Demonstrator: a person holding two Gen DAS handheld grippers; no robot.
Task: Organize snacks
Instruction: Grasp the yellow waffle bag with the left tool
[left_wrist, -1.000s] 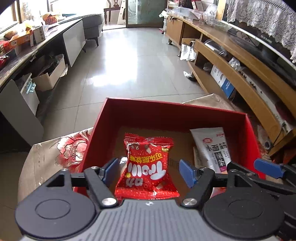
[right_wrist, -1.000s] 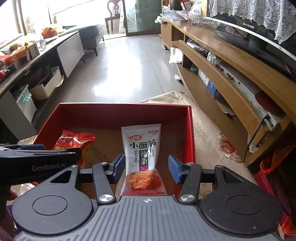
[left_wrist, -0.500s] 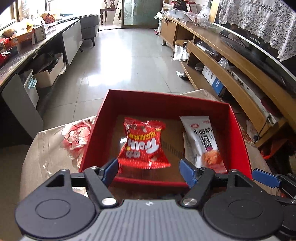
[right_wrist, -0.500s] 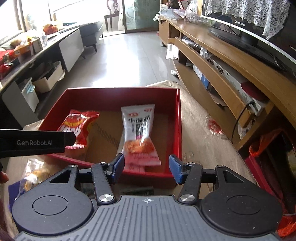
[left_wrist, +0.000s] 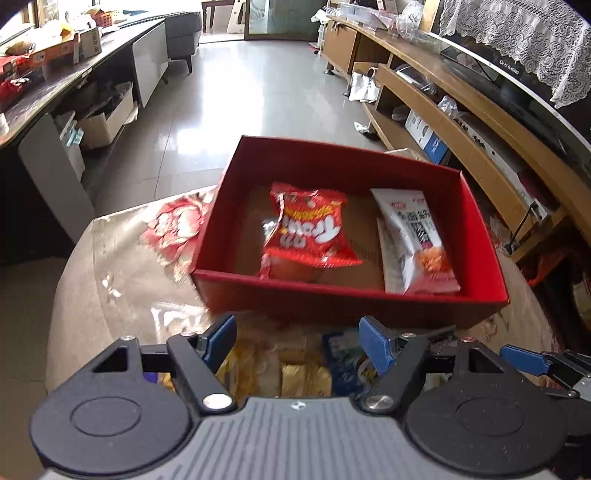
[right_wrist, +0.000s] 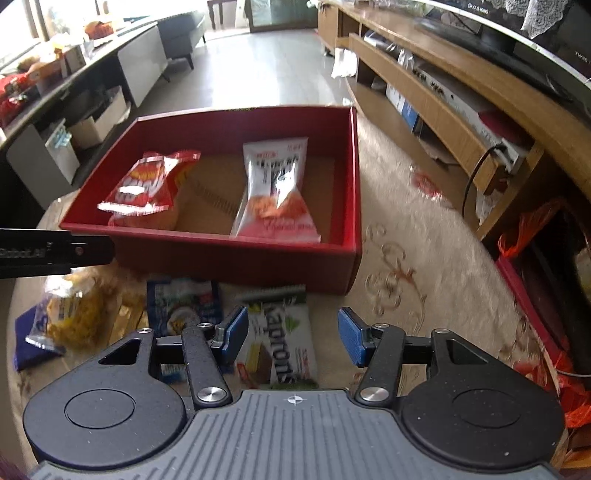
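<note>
A red box (left_wrist: 332, 295) (right_wrist: 240, 258) stands on the table. Inside it lie a red snack bag (left_wrist: 310, 232) (right_wrist: 147, 184) on the left and a white snack bag (left_wrist: 413, 240) (right_wrist: 277, 192) on the right. My left gripper (left_wrist: 297, 345) is open and empty, above a yellow snack bag (left_wrist: 291, 373) in front of the box. My right gripper (right_wrist: 291, 336) is open and empty, above a white and green snack pack (right_wrist: 284, 347). A blue snack pack (right_wrist: 184, 302) and a yellow bag (right_wrist: 74, 314) lie to its left.
The table has a beige flowered cloth (left_wrist: 147, 251) (right_wrist: 424, 258). A wooden TV shelf (left_wrist: 461, 122) runs along the right, a dark counter (left_wrist: 55, 85) along the left, tiled floor (left_wrist: 240, 92) beyond. The left gripper's body (right_wrist: 55, 253) shows at the right wrist view's left edge.
Both grippers have pulled back from the box toward me, open and empty. The red and white bags stay in the box. Loose snacks in front of the box have come into view.
</note>
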